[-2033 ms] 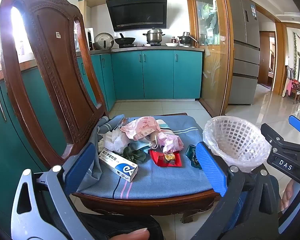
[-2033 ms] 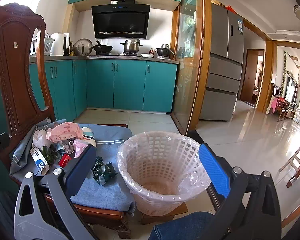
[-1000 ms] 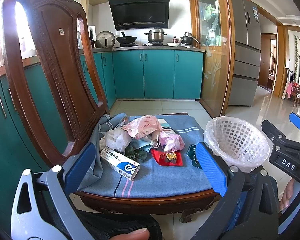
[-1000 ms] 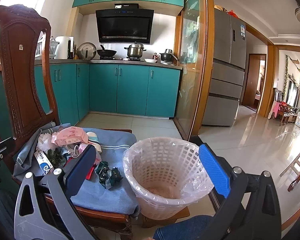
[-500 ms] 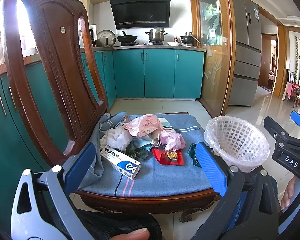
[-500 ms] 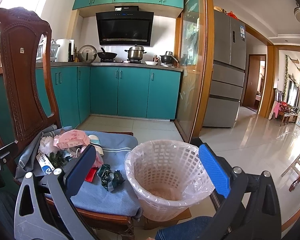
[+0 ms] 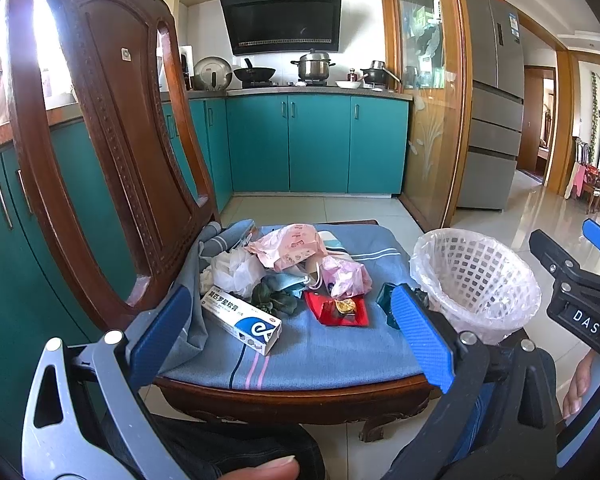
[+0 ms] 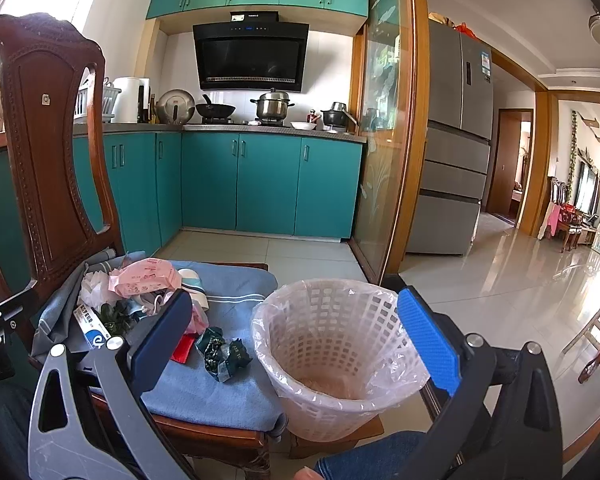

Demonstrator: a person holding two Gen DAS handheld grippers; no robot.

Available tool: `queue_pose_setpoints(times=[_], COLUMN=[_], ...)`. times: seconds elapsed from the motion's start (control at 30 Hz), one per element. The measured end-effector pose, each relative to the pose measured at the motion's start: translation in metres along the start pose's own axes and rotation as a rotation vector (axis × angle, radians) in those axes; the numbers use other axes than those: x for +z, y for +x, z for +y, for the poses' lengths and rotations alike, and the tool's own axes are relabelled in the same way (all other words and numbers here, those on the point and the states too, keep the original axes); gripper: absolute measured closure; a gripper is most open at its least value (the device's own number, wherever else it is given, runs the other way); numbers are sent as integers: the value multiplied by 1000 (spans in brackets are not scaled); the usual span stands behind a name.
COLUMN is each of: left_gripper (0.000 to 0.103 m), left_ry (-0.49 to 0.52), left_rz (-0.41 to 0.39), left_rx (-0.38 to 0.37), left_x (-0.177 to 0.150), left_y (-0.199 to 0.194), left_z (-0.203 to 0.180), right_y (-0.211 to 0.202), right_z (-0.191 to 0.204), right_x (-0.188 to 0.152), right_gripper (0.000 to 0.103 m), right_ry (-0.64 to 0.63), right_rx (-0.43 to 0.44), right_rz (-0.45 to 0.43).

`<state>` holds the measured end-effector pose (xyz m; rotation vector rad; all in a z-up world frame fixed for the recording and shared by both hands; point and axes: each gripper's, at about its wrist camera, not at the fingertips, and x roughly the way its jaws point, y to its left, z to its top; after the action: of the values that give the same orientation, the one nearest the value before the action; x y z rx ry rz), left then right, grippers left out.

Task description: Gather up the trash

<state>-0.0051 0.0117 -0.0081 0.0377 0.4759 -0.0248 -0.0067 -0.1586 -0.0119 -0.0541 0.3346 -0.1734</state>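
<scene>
Left wrist view: the left claw (image 7: 288, 332) hangs released, its blue pads spread wide and gripping nothing, in front of a wooden chair (image 7: 100, 128) whose seat carries a blue cushion (image 7: 320, 352). The trash lies on that cushion, just beyond the claw and between its two fingers. Nearest the left finger sits a white and blue box (image 7: 242, 320), lying flat and angled. Beyond it are a white crumpled bag (image 7: 236, 270), a dark green wad (image 7: 274, 298) and a pink plastic bag (image 7: 288, 246). A smaller pink bag (image 7: 346, 278) rests further toward the right finger, with a red wrapper (image 7: 338, 310) lying flat in front of it. A teal wrapper (image 7: 386, 300) is half hidden behind the right finger. Past that finger, beside the chair, stands a white lattice basket (image 7: 476, 280) lined with a clear bag.

In the right wrist view, the right claw (image 8: 296, 332) is also released and grasps nothing, its pads far apart. The basket (image 8: 336, 356) stands upright between its fingers, slightly toward the right one, touching the cushion's edge. The teal wrapper (image 8: 222, 354) lies just to the basket's left, and the rest of the trash sits behind the left finger.
</scene>
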Motion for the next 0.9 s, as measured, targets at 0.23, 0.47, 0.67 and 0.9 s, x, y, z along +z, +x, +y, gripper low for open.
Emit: queue_pose_setpoints(times=[0.23,0.47,0.67,0.9], left_gripper=[3,3,3,3], left_ry=[-1,-13,-41,-59], left_rz=[8,17,33,127], left_rx=[1,6,23,93], left_x=[-1,-3,-5,-18], left_y=[1,6,16,45], left_z=[1,3,9,28], right_y=[0,3,18,59], right_z=[2,7,8,13], right_x=[0,-3,-9,-8], right_gripper=[3,3,3,3], right_ry=[2,-17,4,-48], right_rx=[16,42,68,167], right_rz=[-6,-4,42,144])
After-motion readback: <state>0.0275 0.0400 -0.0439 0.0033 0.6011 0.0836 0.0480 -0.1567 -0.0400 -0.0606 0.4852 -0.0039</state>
